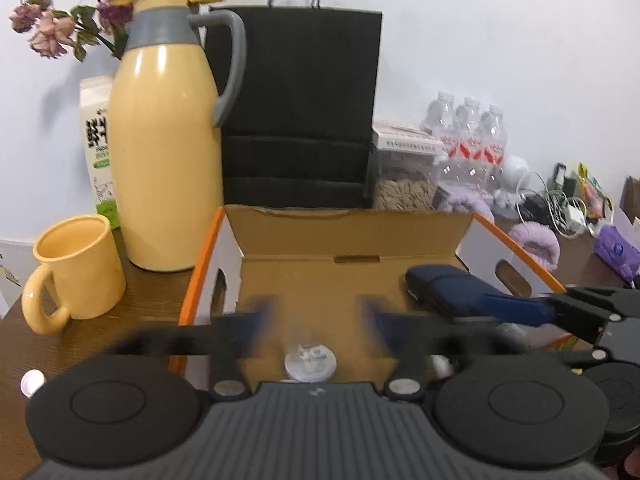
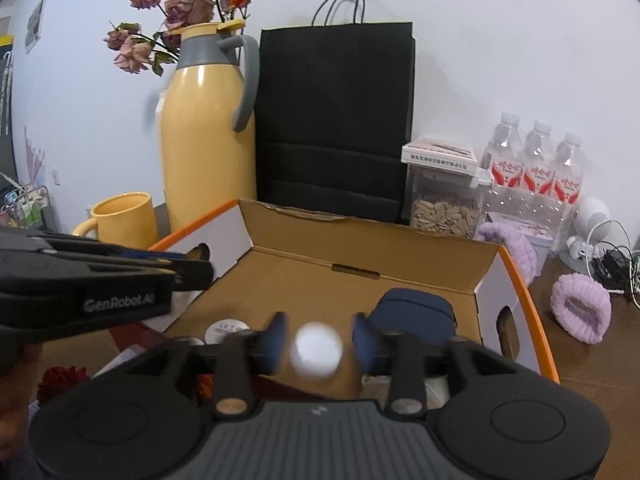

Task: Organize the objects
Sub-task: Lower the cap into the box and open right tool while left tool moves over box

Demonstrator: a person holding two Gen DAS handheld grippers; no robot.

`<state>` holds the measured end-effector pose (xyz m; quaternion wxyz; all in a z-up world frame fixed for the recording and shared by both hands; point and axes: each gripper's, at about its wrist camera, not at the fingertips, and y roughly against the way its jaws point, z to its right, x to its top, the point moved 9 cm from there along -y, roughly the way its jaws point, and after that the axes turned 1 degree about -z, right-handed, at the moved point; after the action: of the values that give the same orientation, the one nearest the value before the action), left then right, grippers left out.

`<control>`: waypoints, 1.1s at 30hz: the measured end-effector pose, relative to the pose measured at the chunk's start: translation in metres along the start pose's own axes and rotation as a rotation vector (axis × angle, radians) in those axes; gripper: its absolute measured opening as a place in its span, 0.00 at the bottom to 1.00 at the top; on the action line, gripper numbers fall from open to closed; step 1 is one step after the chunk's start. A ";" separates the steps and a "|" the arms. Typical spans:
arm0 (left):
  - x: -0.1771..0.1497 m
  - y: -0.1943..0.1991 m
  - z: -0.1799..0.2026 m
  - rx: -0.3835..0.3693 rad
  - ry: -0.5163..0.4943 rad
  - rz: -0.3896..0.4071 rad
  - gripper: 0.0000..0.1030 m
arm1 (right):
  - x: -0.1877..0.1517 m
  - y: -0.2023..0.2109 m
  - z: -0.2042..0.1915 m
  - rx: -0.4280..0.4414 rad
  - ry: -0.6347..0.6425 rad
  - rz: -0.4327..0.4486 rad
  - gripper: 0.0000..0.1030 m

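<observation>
1. Right gripper (image 2: 319, 338): jaws parted; a white round blurred object (image 2: 317, 350) is seen between the fingertips, contact not discernible, over the cardboard box (image 2: 362, 278).
2. Left gripper (image 1: 316, 314): jaws parted, nothing held; one white disc (image 1: 310, 364) lies below it.
3. One navy pouch (image 2: 416, 312), soft, is lodged just beyond the right gripper's tips.

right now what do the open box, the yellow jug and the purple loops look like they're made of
Open box: corrugated cardboard, matte brown inside, white outside with orange edges.
Yellow jug: glossy shell with bright streaks, plastic or painted metal; its grey collar looks like matte plastic.
Purple loops: soft fuzzy fabric, probably plush.
</observation>
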<state>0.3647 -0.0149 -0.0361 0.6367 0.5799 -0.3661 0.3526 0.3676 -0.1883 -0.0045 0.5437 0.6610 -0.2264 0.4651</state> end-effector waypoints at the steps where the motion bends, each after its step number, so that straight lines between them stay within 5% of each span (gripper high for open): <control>1: 0.003 0.003 -0.001 0.016 0.005 0.034 1.00 | 0.000 0.001 0.001 -0.005 -0.002 0.003 0.85; 2: 0.005 0.005 -0.003 0.033 0.006 0.053 1.00 | 0.001 0.002 0.001 -0.006 -0.004 0.010 0.95; 6: 0.005 0.001 -0.007 0.055 0.024 0.034 1.00 | 0.003 0.002 0.003 -0.006 -0.021 0.008 1.00; 17: 0.011 0.012 -0.004 0.055 0.026 0.048 1.00 | 0.007 0.016 0.005 -0.026 -0.020 0.031 1.00; 33: 0.011 0.090 -0.006 0.059 0.027 0.117 1.00 | -0.002 0.096 0.004 -0.057 -0.010 0.102 1.00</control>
<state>0.2918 -0.0016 0.0158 0.6027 0.5711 -0.3802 0.4075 0.2910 -0.2222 0.0422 0.5368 0.6352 -0.2758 0.4820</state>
